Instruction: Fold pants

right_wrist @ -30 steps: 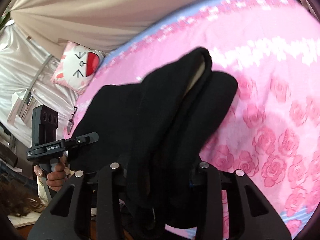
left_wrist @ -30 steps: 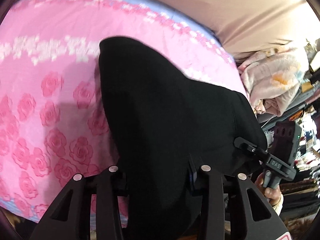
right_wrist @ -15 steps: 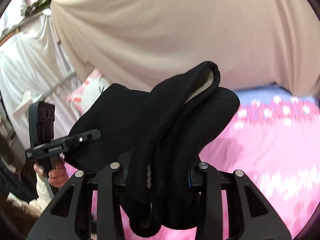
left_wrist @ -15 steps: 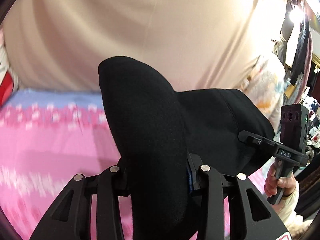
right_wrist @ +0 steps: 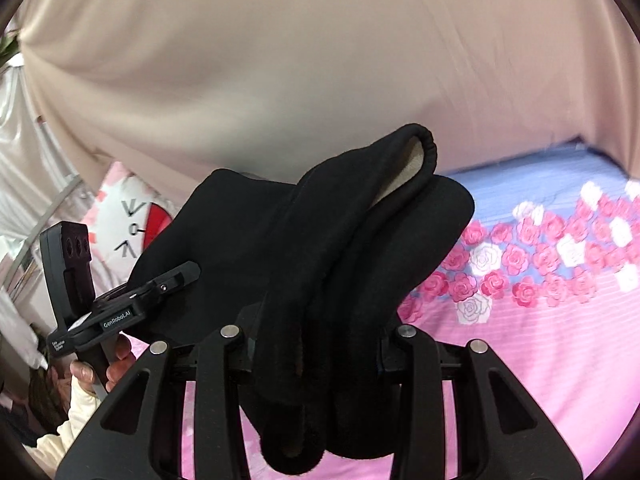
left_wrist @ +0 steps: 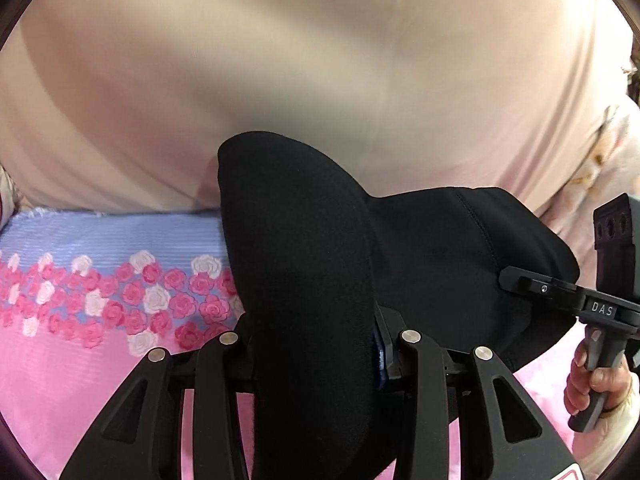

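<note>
The black pants (left_wrist: 304,264) hang in the air above the pink rose bedspread (left_wrist: 80,380), held between both grippers. My left gripper (left_wrist: 316,344) is shut on a thick bunched fold of the pants. My right gripper (right_wrist: 316,340) is shut on the other bunched end (right_wrist: 344,248), where the ribbed waistband and pale lining show. The right gripper also shows at the right edge of the left wrist view (left_wrist: 560,292), clamped on the cloth. The left gripper shows at the left of the right wrist view (right_wrist: 160,284). The fingertips are hidden by fabric.
A beige curtain (left_wrist: 320,60) fills the background behind the bed. The bedspread's blue band with roses (right_wrist: 560,240) runs along the far edge. A white cat-face cushion (right_wrist: 128,216) lies at the bed's left end. A pale floral blanket (left_wrist: 608,160) is heaped at the right.
Both grippers have lifted the pants off the bed and tilted up, so the curtain now fills the view. Over the last half second they tipped down slightly, showing more bedspread.
</note>
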Demonstrator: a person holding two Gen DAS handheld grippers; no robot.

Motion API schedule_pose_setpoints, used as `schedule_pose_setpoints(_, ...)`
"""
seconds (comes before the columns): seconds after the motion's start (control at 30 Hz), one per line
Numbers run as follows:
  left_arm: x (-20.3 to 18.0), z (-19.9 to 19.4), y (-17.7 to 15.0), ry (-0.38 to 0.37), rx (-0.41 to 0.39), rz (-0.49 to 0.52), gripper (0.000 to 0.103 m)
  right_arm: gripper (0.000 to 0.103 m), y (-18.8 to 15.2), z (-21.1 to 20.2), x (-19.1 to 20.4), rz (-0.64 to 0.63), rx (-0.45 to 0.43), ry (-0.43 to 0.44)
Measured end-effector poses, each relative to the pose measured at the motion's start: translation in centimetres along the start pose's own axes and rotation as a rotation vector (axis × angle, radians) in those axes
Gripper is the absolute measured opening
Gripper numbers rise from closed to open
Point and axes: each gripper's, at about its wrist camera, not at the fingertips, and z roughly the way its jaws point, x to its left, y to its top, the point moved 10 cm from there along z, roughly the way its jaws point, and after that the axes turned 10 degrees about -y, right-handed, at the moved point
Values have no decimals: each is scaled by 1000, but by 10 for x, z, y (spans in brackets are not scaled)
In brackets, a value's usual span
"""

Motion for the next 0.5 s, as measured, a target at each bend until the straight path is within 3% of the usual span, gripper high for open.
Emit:
schedule_pose_setpoints(0.27, 36, 57, -32, 22, 89, -42, 36, 35, -28, 61, -31, 26, 91, -38)
schedule_pose_setpoints(0.5, 43, 63, -49, 35, 85, -25, 39, 38, -43, 75, -41, 31, 113, -45)
